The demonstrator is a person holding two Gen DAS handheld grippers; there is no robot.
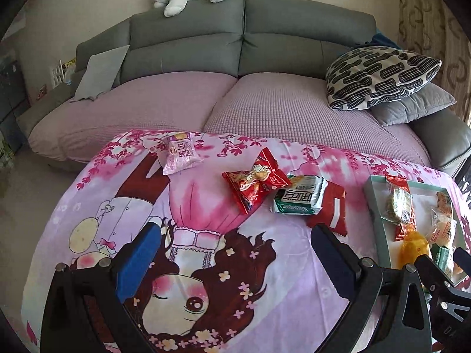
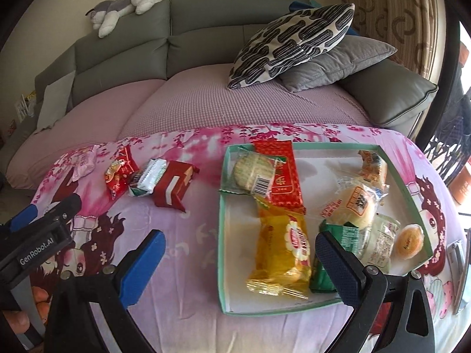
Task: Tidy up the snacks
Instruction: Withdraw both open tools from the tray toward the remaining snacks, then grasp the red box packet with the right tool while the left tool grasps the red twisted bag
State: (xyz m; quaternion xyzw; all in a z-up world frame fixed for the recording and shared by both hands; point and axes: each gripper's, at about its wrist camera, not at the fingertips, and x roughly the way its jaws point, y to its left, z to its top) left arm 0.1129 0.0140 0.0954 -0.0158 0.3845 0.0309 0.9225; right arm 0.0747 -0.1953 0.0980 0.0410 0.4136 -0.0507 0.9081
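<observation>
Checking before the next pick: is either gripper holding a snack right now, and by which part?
Nothing is held. The left gripper and right gripper are both open and empty.

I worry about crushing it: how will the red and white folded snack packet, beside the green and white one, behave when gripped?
The red and white folded snack packet looks puffed and creased, so it probably dents easily. Its glossy wrapper may slip between pads. It partly supports the green and white packet, which would likely shift when it is lifted.

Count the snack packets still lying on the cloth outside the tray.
4, in a row left of the green tray: pink packet, red crinkled packet, white-green packet, dark red packet. None seems hidden.
</observation>
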